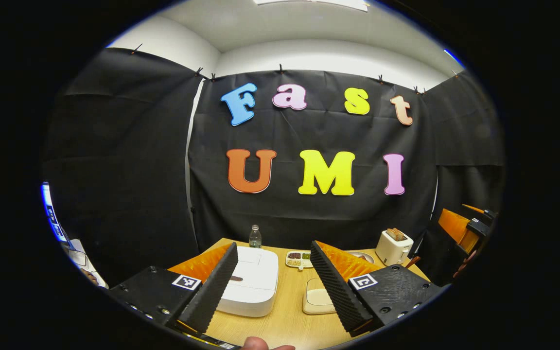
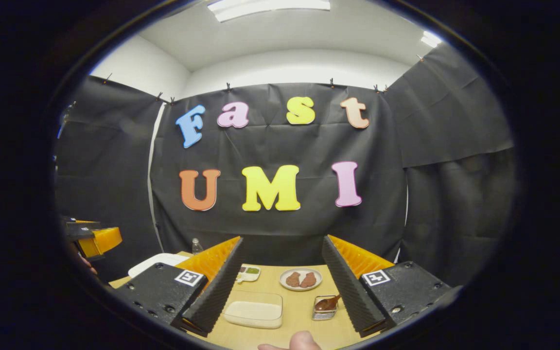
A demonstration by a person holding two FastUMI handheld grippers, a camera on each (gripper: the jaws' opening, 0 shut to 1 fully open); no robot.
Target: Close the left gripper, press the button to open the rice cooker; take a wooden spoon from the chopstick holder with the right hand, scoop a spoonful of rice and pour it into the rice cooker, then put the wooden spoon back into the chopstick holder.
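Observation:
The white rice cooker (image 1: 253,282) sits on the wooden table with its lid down, low between my left gripper's (image 1: 274,247) open fingers. To its right lies a shallow container of rice (image 1: 316,297). My right gripper (image 2: 284,240) is open too and holds nothing. Below it stand the rice container (image 2: 254,308) and a small chopstick holder (image 2: 323,311) with the wooden spoon (image 2: 327,304) resting in it. The rice cooker's corner (image 2: 156,262) shows at the left of the right gripper view. Each gripper hangs above the table's near edge.
A water bottle (image 1: 255,236), a divided dish of grains (image 1: 298,259) and a toaster (image 1: 393,245) stand along the back of the table (image 1: 285,321). A plate with brown food (image 2: 301,279) lies mid-table. Black cloth walls enclose the booth.

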